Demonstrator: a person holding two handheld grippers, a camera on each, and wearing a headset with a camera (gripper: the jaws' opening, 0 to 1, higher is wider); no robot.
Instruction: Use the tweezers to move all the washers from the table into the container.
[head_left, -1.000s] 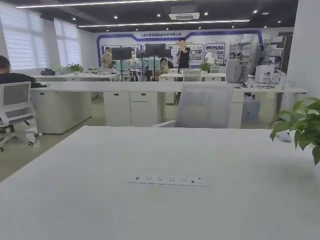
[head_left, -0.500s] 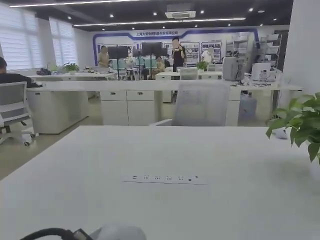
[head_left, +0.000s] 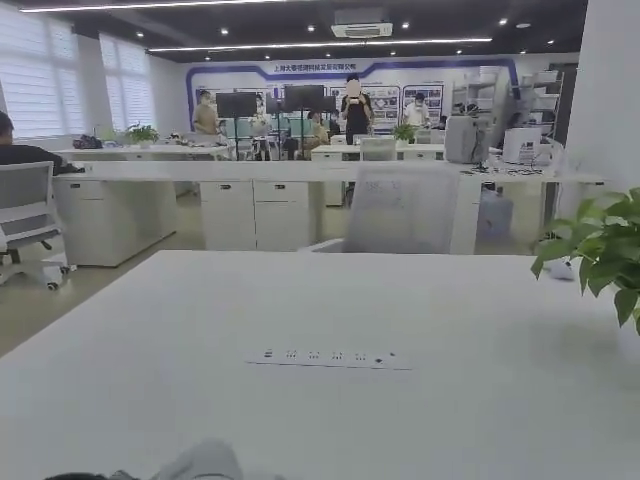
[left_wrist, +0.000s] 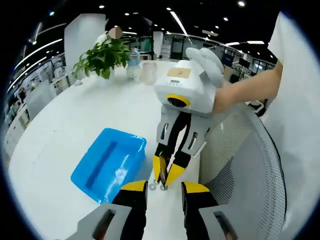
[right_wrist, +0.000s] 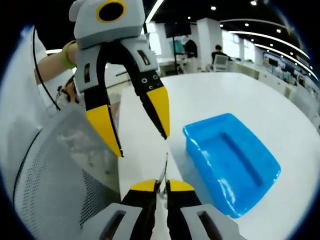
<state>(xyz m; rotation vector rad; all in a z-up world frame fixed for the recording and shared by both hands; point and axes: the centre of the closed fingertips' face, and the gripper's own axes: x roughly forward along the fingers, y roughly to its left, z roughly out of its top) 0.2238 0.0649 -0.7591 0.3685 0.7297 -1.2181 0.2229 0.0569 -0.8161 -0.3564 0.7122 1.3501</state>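
White counter (left_wrist: 75, 115), open-plan office behind: what I take for two small washers (left_wrist: 152, 186) lie near the counter's edge, right at the tips of the tweezers (right_wrist: 165, 167). Whether the tips pinch one, I cannot tell. The tweezers run straight forward out of my right hand-held gripper (left_wrist: 165, 176), whose yellow-tipped jaws are pressed together on them. Just beside the washers, off to the right as the right gripper view looks, sits the blue container (right_wrist: 230, 167). It is empty as far as I can see, its long axis running roughly alongside the tweezers' line and its near rim close to them. My left hand-held gripper (right_wrist: 142, 144) faces the right one from across the washers, jaws spread wide and holding nothing. My read: the right side has the tool and is the nearer, so the coming move is a short sideways carry over that near rim, with the left kept clear.
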